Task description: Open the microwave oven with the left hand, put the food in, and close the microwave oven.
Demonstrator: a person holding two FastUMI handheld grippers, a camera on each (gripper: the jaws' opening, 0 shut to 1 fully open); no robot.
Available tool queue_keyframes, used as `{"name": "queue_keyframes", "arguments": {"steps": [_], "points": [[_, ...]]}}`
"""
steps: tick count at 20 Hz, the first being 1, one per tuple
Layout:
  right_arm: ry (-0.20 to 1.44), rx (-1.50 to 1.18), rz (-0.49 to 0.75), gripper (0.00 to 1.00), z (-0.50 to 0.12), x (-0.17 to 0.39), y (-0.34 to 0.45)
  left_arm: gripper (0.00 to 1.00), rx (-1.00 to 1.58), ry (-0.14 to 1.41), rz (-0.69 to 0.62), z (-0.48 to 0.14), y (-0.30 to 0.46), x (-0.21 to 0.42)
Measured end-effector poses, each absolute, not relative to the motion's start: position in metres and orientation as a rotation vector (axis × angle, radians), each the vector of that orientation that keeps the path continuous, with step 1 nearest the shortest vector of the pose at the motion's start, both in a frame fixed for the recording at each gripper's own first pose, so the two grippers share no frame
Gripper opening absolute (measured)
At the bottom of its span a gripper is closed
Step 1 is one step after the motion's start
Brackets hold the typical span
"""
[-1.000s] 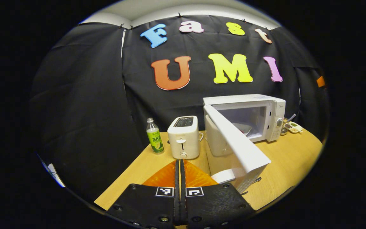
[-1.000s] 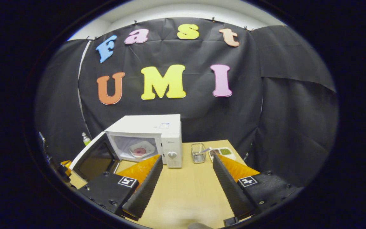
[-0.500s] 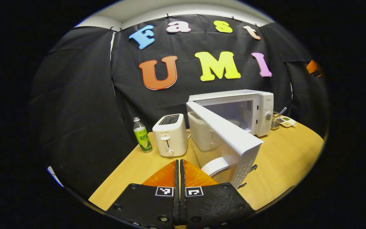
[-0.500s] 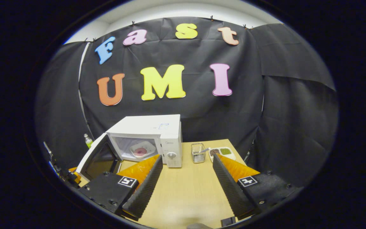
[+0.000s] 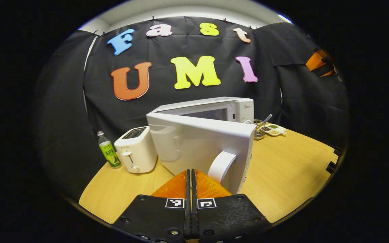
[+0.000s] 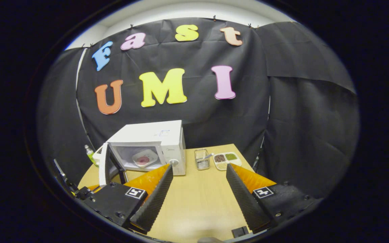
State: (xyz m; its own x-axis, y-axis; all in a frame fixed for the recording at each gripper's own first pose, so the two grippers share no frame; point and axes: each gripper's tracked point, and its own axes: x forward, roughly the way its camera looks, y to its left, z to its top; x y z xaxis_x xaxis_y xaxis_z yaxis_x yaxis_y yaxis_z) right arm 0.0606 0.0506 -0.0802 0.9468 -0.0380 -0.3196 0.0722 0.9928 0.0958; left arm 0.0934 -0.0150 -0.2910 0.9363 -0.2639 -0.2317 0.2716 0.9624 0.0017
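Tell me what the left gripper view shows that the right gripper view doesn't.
Left gripper view: the outer face of the microwave door with its curved handle, seen close up. Right gripper view: the plate of food inside the oven, past the right gripper and its open jaws. Both: the microwave, green bottle, divided tray and wooden table.

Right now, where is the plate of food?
In the right gripper view, the plate sits inside the microwave, behind the half-open door, left of the wire basket.
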Motion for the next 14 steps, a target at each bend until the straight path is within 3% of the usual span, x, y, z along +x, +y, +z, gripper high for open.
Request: {"name": "queue_keyframes", "arguments": {"steps": [5, 6, 9, 10, 13, 14], "points": [[0.326, 0.107, -0.099, 1.0, -0.078, 0.056, 0.027, 0.0, 0.036, 0.213, -0.351, -0.284, -0.063, 0.12], [0.325, 0.108, -0.107, 0.92, -0.077, 0.057, 0.023, 0.0, 0.031, 0.211, -0.362, -0.282, -0.072, 0.128], [0.33, 0.112, -0.124, 0.92, -0.076, 0.057, 0.013, 0.0, 0.033, 0.195, -0.397, -0.276, -0.096, 0.146], [0.33, 0.11, -0.13, 1.0, -0.075, 0.057, 0.01, 0.0, 0.04, 0.188, -0.407, -0.275, -0.104, 0.153], [0.328, 0.103, -0.154, 1.0, -0.073, 0.058, -0.005, 0.0, 0.045, 0.189, -0.427, -0.275, -0.125, 0.174], [0.329, 0.104, -0.166, 0.92, -0.072, 0.058, -0.01, 0.0, 0.046, 0.184, -0.433, -0.274, -0.131, 0.182]]}}
